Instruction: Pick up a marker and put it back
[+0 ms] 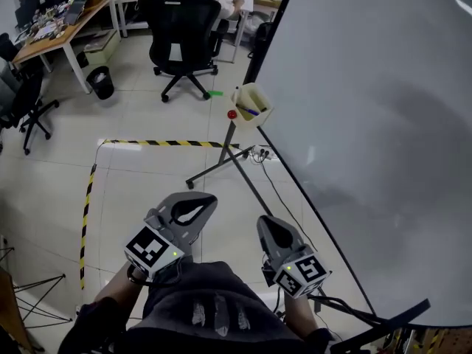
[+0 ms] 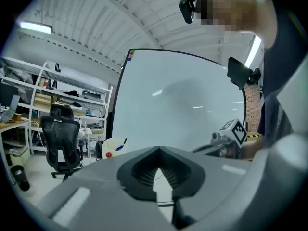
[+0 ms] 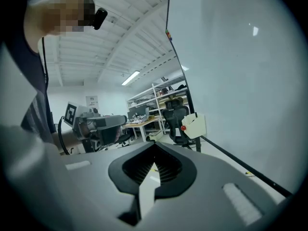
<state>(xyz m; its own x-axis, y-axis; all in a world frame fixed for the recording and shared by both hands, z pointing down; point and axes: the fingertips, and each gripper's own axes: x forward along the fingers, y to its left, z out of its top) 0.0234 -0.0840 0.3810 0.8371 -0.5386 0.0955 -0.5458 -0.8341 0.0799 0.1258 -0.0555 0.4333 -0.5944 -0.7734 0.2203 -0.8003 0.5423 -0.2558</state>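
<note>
L gripper and R gripper: lower centre of frame, jaws closed, nothing gripped. Marker: blue, inside cream holder at whiteboard edge, upper centre, well apart from both grippers.

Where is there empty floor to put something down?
The shiny floor inside the striped tape, left of the stand legs under the whiteboard, is bare. It is crowded up by the desk, office chair and black bin, and a cable trails along the whiteboard's foot.
</note>
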